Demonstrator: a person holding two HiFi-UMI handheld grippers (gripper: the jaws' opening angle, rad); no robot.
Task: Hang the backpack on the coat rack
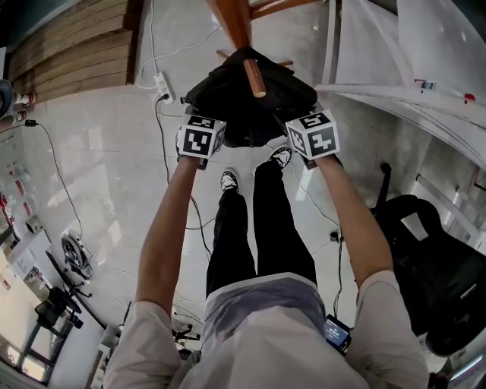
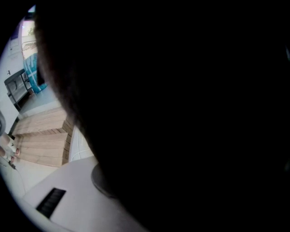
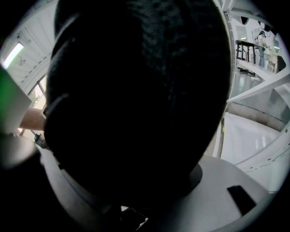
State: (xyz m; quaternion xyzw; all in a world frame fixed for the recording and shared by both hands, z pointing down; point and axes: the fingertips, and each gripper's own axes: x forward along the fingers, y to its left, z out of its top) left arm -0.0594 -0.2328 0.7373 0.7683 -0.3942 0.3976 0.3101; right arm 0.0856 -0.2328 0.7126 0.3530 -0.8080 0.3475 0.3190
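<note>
A black backpack (image 1: 228, 95) hangs over a wooden peg (image 1: 255, 79) of the coat rack (image 1: 231, 19), straight ahead of me. My left gripper (image 1: 205, 121) is at the bag's left side and my right gripper (image 1: 298, 118) at its right side, both tips against the fabric. In the left gripper view the backpack (image 2: 181, 113) blacks out nearly everything; one grey finger (image 2: 63, 195) shows beside it. In the right gripper view the backpack (image 3: 136, 90) fills the gap and touches both grey fingers (image 3: 235, 181).
A power strip (image 1: 162, 83) and cables lie on the shiny pale floor left of the rack. A white frame (image 1: 395, 95) runs along the right, with a black chair (image 1: 433, 266) below it. Camera gear (image 1: 64, 304) stands at lower left. My legs are under the bag.
</note>
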